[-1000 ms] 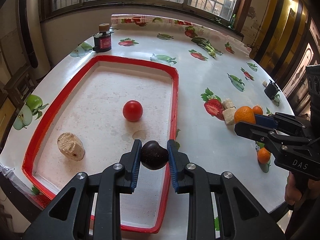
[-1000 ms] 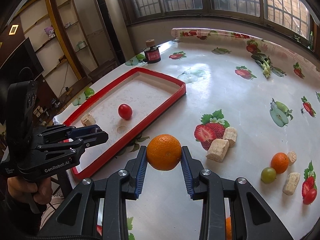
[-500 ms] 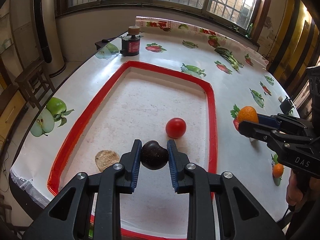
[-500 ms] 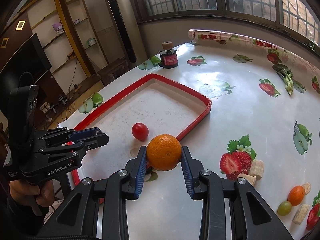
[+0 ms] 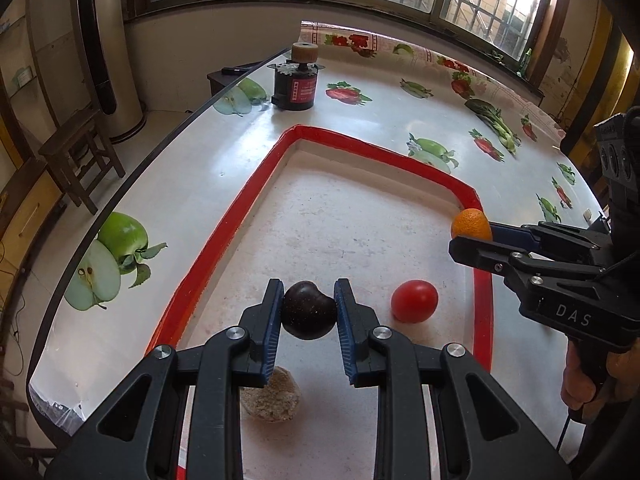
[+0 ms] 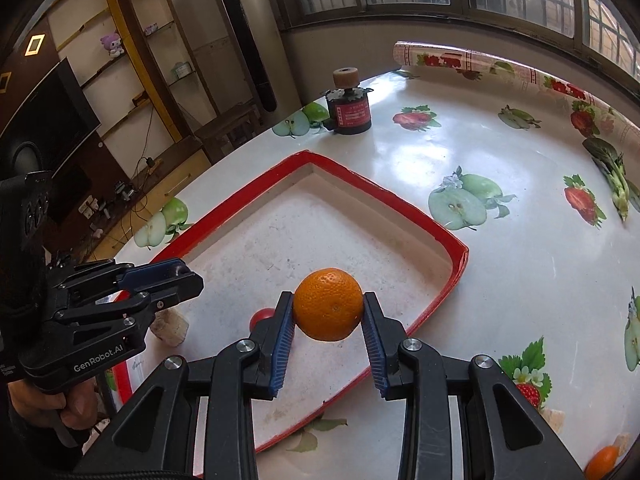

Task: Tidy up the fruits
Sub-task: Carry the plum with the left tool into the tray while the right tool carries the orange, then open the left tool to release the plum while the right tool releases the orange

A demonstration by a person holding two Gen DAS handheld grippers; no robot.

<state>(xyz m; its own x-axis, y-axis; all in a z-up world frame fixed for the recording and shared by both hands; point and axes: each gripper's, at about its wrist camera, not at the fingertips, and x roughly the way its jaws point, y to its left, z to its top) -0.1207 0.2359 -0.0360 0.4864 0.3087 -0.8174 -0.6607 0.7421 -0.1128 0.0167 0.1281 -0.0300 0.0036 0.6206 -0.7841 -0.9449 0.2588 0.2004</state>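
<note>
My left gripper (image 5: 309,312) is shut on a dark purple plum (image 5: 309,310) and hangs over the near part of the red-rimmed tray (image 5: 240,196). My right gripper (image 6: 328,310) is shut on an orange (image 6: 328,304), held above the tray's right side; in the left wrist view that orange (image 5: 471,224) shows at the right rim. A red tomato (image 5: 414,301) lies on the tray floor between the two grippers, half hidden behind the right gripper's finger as the tomato (image 6: 262,316). A beige chunk (image 5: 272,398) lies in the tray under my left gripper.
A dark jar with a cork lid (image 5: 296,80) stands beyond the tray near the table's far edge. A small orange fruit (image 6: 604,460) and beige pieces (image 6: 554,418) lie on the fruit-print tablecloth to the right. The table's left edge (image 5: 132,172) drops toward a wooden stool.
Both grippers have moved left across the table with their fruits. The plum now hangs well inside the tray, and the orange has gone from over the tablecloth to over the tray.
</note>
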